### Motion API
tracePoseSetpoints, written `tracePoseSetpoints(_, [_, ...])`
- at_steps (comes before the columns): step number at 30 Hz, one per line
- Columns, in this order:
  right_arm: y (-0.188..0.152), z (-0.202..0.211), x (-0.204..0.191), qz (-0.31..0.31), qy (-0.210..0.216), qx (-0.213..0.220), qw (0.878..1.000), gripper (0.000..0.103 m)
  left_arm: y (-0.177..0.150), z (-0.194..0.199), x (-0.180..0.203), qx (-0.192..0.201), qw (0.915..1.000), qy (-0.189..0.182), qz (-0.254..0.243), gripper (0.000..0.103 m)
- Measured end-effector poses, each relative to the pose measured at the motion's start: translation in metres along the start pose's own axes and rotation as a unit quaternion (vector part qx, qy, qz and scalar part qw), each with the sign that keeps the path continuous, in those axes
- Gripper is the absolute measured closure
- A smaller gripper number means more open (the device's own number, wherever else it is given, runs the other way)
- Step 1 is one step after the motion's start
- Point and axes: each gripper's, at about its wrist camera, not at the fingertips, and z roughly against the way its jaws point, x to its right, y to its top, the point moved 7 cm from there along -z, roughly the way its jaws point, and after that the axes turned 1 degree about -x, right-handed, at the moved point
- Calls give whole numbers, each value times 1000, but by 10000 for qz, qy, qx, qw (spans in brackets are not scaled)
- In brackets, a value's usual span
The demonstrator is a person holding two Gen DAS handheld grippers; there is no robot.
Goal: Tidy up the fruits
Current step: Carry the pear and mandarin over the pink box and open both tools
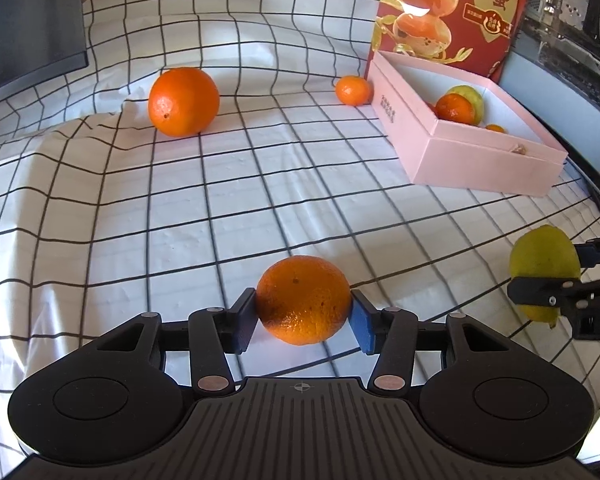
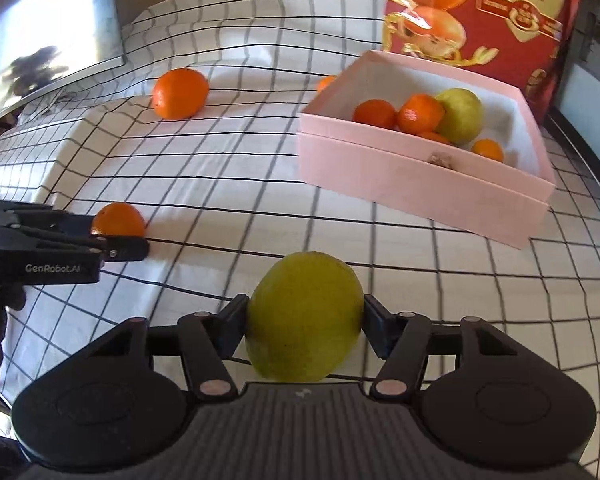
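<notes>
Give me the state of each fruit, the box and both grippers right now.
left gripper: shut on an orange
right gripper: shut on a lemon
big orange: loose on the cloth
small orange: on the cloth, beside the box
pink box: open, partly filled with fruit

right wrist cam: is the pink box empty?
No, the pink box already holds several oranges and a yellow-green fruit.
</notes>
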Motion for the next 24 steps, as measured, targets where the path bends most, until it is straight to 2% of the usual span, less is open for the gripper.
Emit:
tracePoseSetpoints(2, [3, 5, 7, -99, -33, 53, 9999, 43, 15, 6, 6, 148, 9992, -345, 115, 49])
tracePoseSetpoints(4, [16, 18, 17, -223, 20, 267, 9994, 43, 44, 17, 20, 506, 9970, -580, 25, 49])
tracePoseSetpoints(8, [77, 59, 41, -124, -107, 1007, 9948, 43, 116, 38, 59, 1187, 9878, -943, -356, 49])
tracePoseSetpoints(10, [118, 83, 56, -112, -201, 1376, 9902, 43, 149, 40, 80, 1257, 9849, -1120, -404, 49])
tracePoseSetpoints(12, [151, 97, 71, -183, -234, 1548, 9875, 43, 176, 39, 96, 1268, 9829, -1267, -413, 49])
tracePoseSetpoints(15, [191, 110, 92, -263, -337, 1731, 9840, 43, 198, 35, 121, 1342, 9802, -1276, -695, 49])
tracePoseSetpoints(20, [218, 108, 119, -254, -378, 1677, 9848, 43, 196, -2, 148, 972, 9833, -1296, -833, 49])
tracePoseSetpoints(22, [221, 94, 126, -246, -417, 1586, 9862, 43, 186, -25, 154, 696, 9855, -1279, -869, 49])
tracePoseSetpoints(24, [221, 77, 133, -379, -344, 1441, 9882, 43, 177, -51, 158, 232, 9852, -1452, -878, 49])
